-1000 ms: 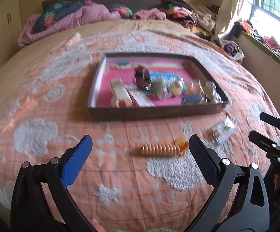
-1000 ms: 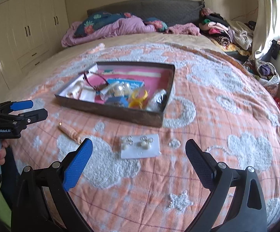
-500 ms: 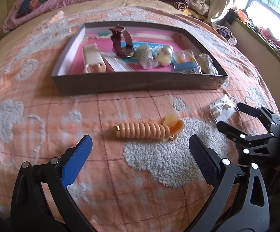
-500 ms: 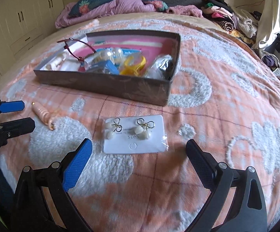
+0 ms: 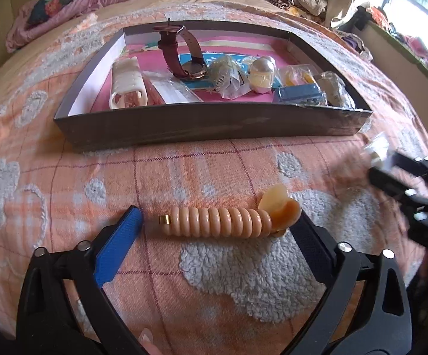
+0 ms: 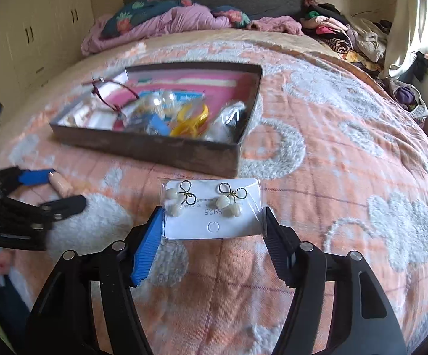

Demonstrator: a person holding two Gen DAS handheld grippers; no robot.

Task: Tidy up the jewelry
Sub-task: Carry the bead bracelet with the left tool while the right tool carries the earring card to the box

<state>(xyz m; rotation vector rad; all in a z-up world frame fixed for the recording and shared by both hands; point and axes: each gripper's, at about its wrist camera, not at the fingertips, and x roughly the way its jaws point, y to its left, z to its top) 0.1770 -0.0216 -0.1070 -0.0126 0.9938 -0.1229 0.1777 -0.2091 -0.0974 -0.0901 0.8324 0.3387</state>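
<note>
In front of the box [image 5: 214,124], on the bedspread [image 5: 66,201], both grippers stand over loose pieces that look bound for it. The left gripper [image 5: 218,226] has just been narrowing a little and is spread nearly full, with the ribbed peach clip [image 5: 220,222] lying crosswise between its pads: the blue pad just off the gold-tipped end, the dark pad at or very near the shell-shaped end, where contact cannot be made out. Closing it end to end should work best with the pads kept low and square to the clip, which is rounded and may roll or tip out.

Further right of the box's near wall, the right gripper [image 6: 212,229] has just been closing around the earring card [image 6: 212,208]. Its pads sit at the card's two side edges, apparently touching; a firm pinch is not certain. The card's sleeve is thin and slippery, so squeezing gently should keep it from bowing.
</note>
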